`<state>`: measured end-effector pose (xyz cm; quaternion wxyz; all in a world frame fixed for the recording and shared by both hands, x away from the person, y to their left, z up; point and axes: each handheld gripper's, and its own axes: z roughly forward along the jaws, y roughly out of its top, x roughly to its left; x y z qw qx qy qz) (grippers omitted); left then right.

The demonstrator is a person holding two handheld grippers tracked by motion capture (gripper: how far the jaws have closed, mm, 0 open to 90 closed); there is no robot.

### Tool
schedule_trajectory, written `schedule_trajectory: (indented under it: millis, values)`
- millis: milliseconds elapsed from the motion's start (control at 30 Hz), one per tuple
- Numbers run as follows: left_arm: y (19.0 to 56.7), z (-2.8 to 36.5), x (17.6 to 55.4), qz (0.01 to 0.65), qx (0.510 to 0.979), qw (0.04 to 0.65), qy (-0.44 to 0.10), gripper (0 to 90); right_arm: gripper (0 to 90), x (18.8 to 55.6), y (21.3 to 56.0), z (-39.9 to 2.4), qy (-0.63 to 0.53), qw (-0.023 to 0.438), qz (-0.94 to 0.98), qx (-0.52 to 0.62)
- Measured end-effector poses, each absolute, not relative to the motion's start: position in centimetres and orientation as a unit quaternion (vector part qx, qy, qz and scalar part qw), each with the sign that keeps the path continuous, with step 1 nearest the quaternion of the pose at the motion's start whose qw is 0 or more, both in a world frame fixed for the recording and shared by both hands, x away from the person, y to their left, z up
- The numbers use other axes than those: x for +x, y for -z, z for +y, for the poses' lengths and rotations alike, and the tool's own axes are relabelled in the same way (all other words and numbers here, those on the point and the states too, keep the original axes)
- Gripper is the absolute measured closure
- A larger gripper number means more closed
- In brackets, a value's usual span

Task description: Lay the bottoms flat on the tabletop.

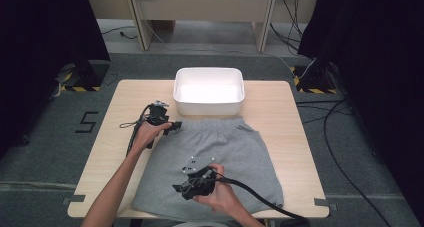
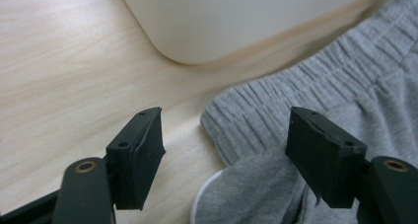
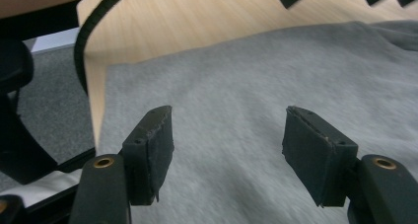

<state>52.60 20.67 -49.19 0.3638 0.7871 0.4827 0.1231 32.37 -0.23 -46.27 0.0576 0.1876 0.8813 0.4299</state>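
L gripper (image 1: pixel 176 125): jaws apart, nothing gripped | R gripper (image 1: pixel 176 188): jaws apart, nothing gripped | both forearms extended fwd

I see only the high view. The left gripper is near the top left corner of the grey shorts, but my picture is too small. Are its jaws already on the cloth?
Observer: Not yet. In the left gripper view the left gripper is open, and the waistband corner of the grey shorts lies between the jaws, unpinched.
Operator: And the white bin, is it close?
Observer: The rounded corner of the white bin stands just beyond that waistband corner, with bare table between them.
Operator: What about the right gripper?
Observer: The right gripper is open above flat grey cloth, holding nothing.
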Motion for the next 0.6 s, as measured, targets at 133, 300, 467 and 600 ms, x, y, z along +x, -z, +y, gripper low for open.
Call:
schedule_trajectory:
  millis: [133,300,467,600]
  values:
    - [49.7,20.4,52.9,0.489,0.783,0.365,-0.121,29.8,37.0,31.9,46.4,0.8,-0.429,0.048,0.883,0.185]
    - [50.4,20.3,53.2,0.491,0.787,0.353,-0.121,32.5,37.1,31.8,46.6,1.8,-0.43,0.043,0.883,0.183]
    - [50.5,20.0,53.2,0.48,0.796,0.346,-0.127,38.0,37.2,31.8,46.7,2.5,-0.431,0.041,0.884,0.175]
    - [50.4,19.6,52.9,0.465,0.806,0.343,-0.13,48.1,37.2,31.5,47.0,3.2,-0.429,0.035,0.886,0.173]
